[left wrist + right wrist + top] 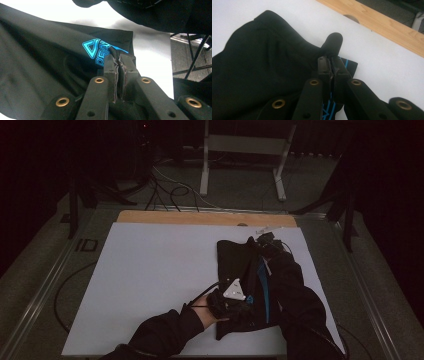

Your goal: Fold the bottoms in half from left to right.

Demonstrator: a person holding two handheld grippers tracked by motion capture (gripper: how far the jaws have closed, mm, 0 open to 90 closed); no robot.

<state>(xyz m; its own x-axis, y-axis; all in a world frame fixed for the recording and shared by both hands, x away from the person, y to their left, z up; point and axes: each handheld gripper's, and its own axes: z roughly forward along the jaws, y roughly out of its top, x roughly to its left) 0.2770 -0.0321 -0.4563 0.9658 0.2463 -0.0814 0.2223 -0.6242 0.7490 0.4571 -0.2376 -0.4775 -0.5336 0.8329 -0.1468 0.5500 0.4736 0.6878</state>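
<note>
Garment (235, 265) black, folded, with blue logo

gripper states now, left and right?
Left gripper: shut on the black garment.
Right gripper: shut on the black garment's far edge.

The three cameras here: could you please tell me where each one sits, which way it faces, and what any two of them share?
High view: above the person's side, looking forward and down on the white table; both sleeved forearms enter from below, left gripper near, right gripper far.
Left gripper view: rides the left gripper, looking along its fingers, shut on the black garment by its blue logo.
Right gripper view: rides the right gripper, fingers shut on a garment fold, facing the wooden edge.
Shared: garment and table in all.
</note>
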